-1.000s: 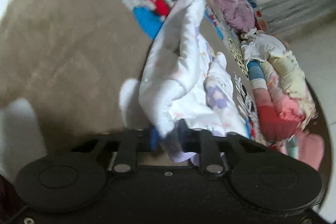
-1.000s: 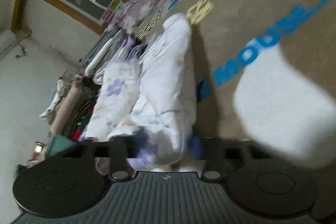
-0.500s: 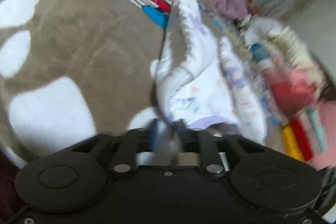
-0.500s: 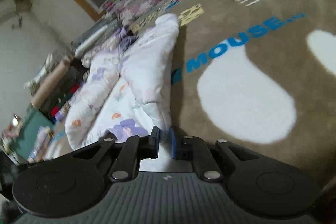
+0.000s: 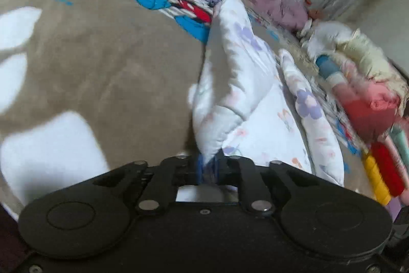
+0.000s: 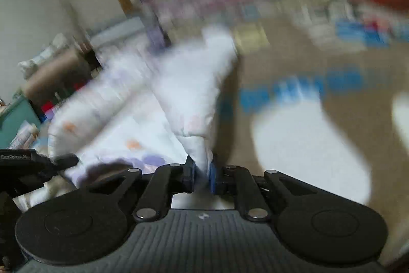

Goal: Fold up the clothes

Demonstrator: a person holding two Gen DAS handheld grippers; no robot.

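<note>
One brown blanket (image 5: 107, 63) carries one white flowered garment (image 5: 245, 83), raised at its near edge. Two grippers pinch it: left gripper (image 5: 207, 166) and right gripper (image 6: 202, 175), each pressed onto a fold. The right wrist view is badly blurred.

garment (image 5: 240, 73): white, lilac flowers | blanket (image 5: 102, 63): taupe, white patches

White floral garment (image 5: 237, 83) (purple flowers), partly lifted, draped on blanket
</note>
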